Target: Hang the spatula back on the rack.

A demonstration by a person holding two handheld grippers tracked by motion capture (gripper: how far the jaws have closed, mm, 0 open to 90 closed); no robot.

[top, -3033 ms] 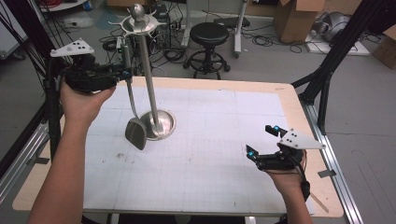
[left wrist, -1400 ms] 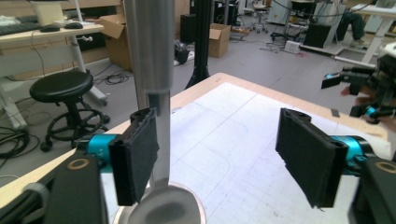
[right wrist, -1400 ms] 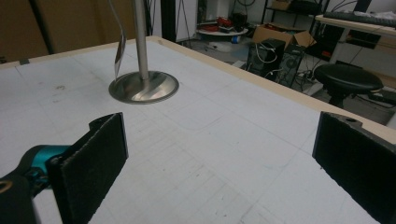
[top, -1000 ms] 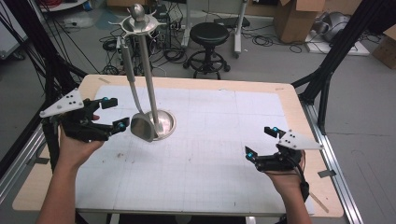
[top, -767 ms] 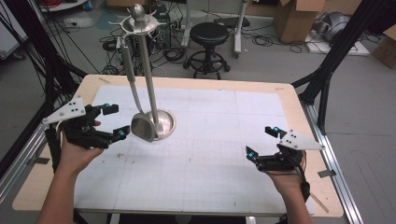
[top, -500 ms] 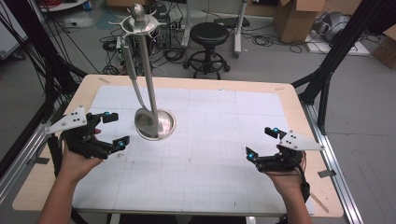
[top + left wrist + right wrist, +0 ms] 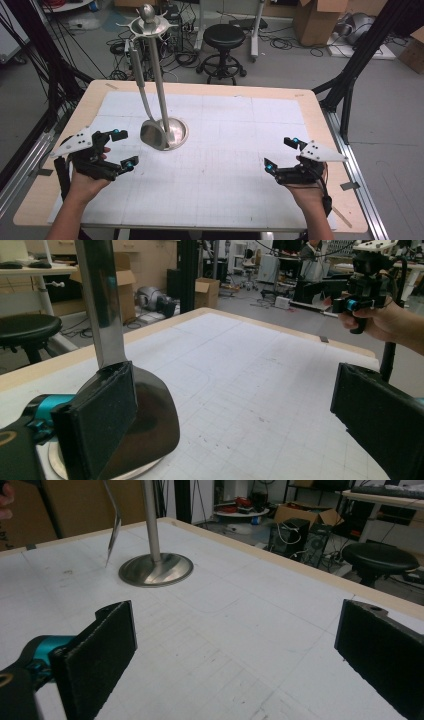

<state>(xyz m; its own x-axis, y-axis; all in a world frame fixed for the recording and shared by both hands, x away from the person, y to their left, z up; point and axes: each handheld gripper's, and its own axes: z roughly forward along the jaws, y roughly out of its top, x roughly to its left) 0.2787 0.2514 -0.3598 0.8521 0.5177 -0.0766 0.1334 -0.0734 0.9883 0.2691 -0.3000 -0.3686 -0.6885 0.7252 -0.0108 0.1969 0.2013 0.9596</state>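
A: How do the jaws of the left gripper (image 7: 121, 148) stand?

B: Wide apart, with nothing between them. In the left gripper view one pad sits in front of the spatula (image 7: 142, 410), but the high view shows a gap of bare mat between the two.

A: And the right gripper (image 7: 281, 154)?

B: Its jaws are also spread wide and hold nothing. It hovers over the near right part of the white mat (image 7: 240, 150), held in the person's right hand (image 7: 307, 187).

A: Where is the spatula?

B: It hangs from the top ring of the metal stand (image 7: 161, 90), at the far left of the table (image 7: 320, 107). Its blade hangs low, just at the stand's round base. The left gripper is near it, on its near left side.
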